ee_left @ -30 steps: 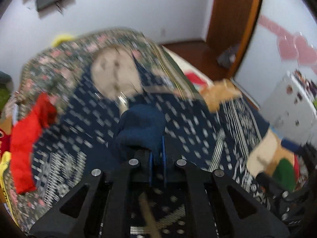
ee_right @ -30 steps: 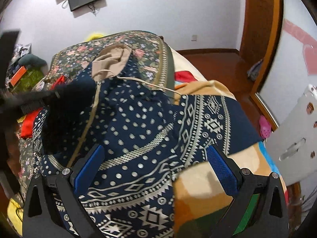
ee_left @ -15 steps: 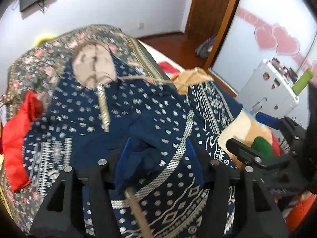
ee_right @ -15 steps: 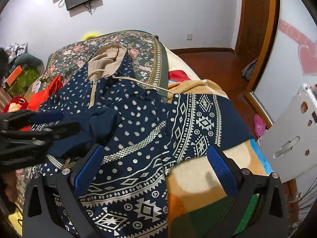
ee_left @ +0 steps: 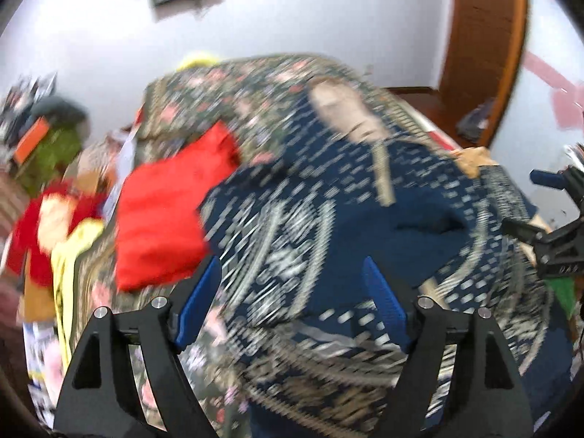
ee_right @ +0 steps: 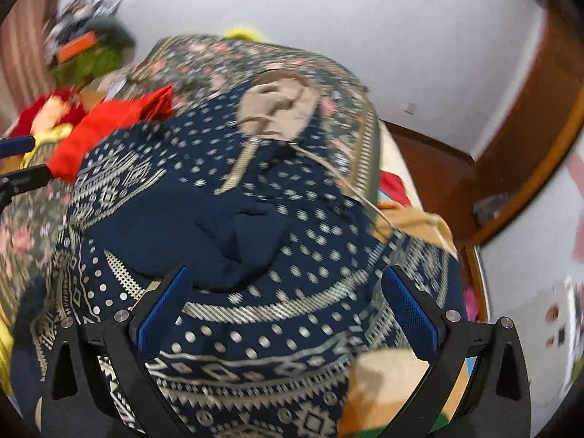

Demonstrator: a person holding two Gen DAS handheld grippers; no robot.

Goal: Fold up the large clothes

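Observation:
A navy hooded garment [ee_right: 310, 219] with white dots and patterned bands lies spread on the bed, its beige hood [ee_right: 277, 106] at the far end. One sleeve with a plain navy cuff [ee_right: 226, 241] is folded across its front. My left gripper [ee_left: 292, 292] hovers over the garment's [ee_left: 292, 237] left part; its jaws are opening and nothing is pressed between the blue pads. My right gripper [ee_right: 286, 292] stands open just above the lower front, near the cuff [ee_left: 419, 226]. Each gripper shows at the edge of the other view, the right gripper [ee_left: 554, 226] and the left gripper [ee_right: 18, 168].
A floral bedcover [ee_right: 255, 58] lies under the garment. A red garment [ee_left: 164, 211] sits to its left, with a red and yellow plush toy [ee_left: 54, 219] beyond. A colourful blanket [ee_right: 387, 383] lies at the near right. A wooden door [ee_left: 481, 36] stands at the right.
My left gripper let go of the navy cuff, opened wide and swung away to the left. The sleeve now rests across the garment's front. My right gripper rolled and shifted left, staying open.

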